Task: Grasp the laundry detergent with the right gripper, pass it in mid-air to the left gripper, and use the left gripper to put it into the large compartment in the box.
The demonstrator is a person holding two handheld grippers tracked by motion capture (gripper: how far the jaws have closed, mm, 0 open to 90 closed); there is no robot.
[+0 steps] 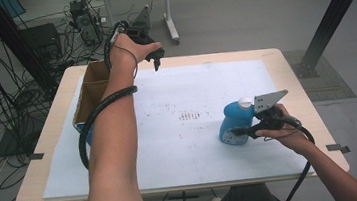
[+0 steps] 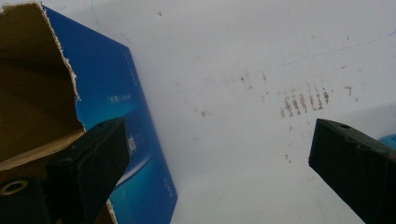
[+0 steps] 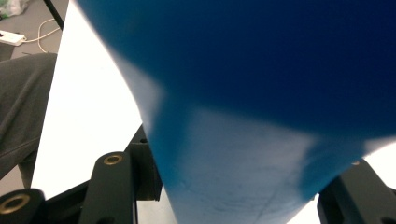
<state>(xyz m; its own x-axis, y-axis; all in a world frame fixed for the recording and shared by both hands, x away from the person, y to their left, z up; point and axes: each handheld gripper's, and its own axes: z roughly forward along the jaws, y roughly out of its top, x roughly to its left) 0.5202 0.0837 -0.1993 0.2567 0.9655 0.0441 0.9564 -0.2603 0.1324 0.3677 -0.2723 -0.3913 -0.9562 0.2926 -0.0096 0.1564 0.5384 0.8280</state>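
High view: the right gripper [image 1: 244, 132] pinched the blue bottle [image 1: 235, 122], upright at right centre of the tabletop [image 1: 174, 171], probably for lifting; the left gripper [image 1: 156, 58] hovered at upper left beside the cardboard box [image 1: 93, 82]. Left gripper view: jaws spread, empty. Right gripper view: jaws clamped the bottle's [image 3: 261, 93] sides.

A smooth blue plastic bottle [image 1: 235, 123] with a white plastic cap [image 1: 245, 102]. A torn brown cardboard box [image 1: 91, 89] has a glossy blue printed outside. The pale wood worktop [image 1: 292, 76] carries a matt white sheet [image 1: 205, 85], scuffed with brown marks.
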